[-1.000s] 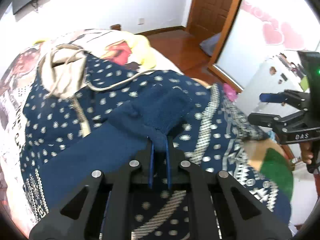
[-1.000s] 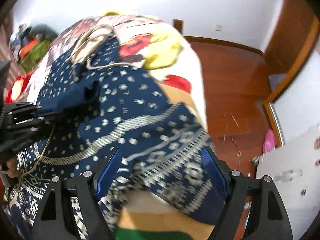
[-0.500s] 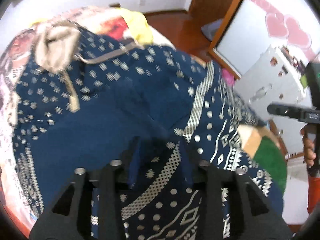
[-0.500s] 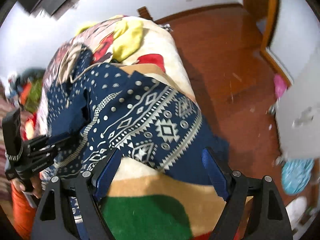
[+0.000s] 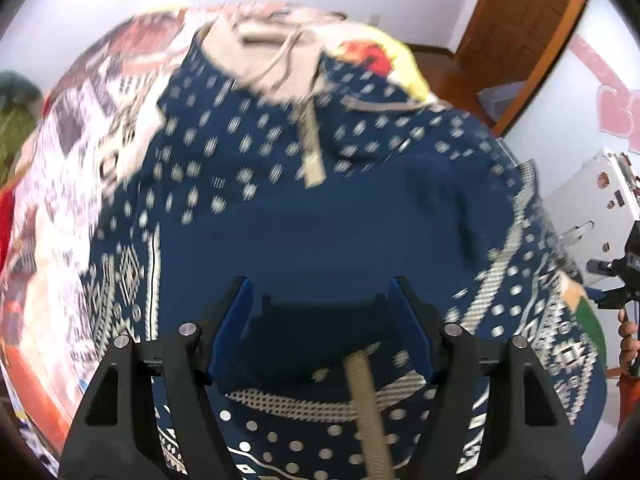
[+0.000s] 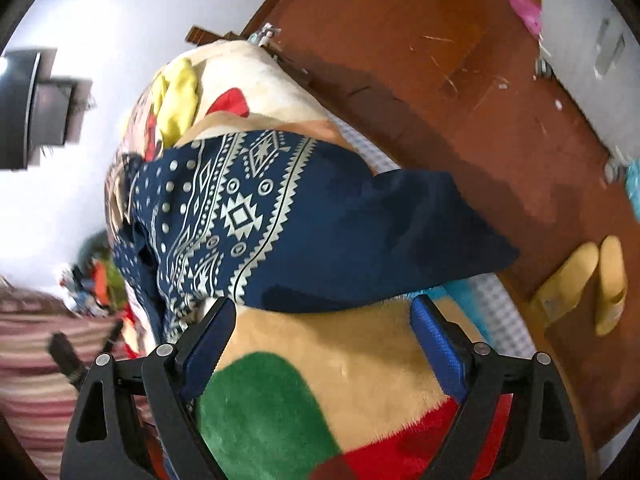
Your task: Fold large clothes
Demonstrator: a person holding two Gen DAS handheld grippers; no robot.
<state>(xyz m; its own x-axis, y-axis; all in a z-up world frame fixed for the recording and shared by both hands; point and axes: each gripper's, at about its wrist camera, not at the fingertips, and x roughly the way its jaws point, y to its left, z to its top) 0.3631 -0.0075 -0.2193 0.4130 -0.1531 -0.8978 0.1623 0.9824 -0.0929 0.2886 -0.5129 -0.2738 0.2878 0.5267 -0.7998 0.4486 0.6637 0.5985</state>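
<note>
In the left wrist view, the left gripper (image 5: 322, 320) is hanging with its blue pads spread wide over the navy patterned hoodie (image 5: 320, 220), gripping nothing. The hoodie is lying spread across the bed (image 5: 72, 152), its beige hood (image 5: 264, 52) at the far end and a beige drawstring (image 5: 366, 400) running between the fingers. Beyond the hoodie's right edge, the right gripper (image 5: 616, 280) is showing, too small to judge.

In the right wrist view, the right gripper (image 6: 324, 332) is hovering with its pads wide apart and nothing between them, above the bed's colourful blanket (image 6: 340, 364). The hoodie's (image 6: 280, 216) hem is lying just beyond the fingertips, one plain navy corner drooping over the bed's edge toward the wooden floor (image 6: 440, 80). A pair of yellow slippers (image 6: 588, 280) is resting on the floor beside the bed.
</note>
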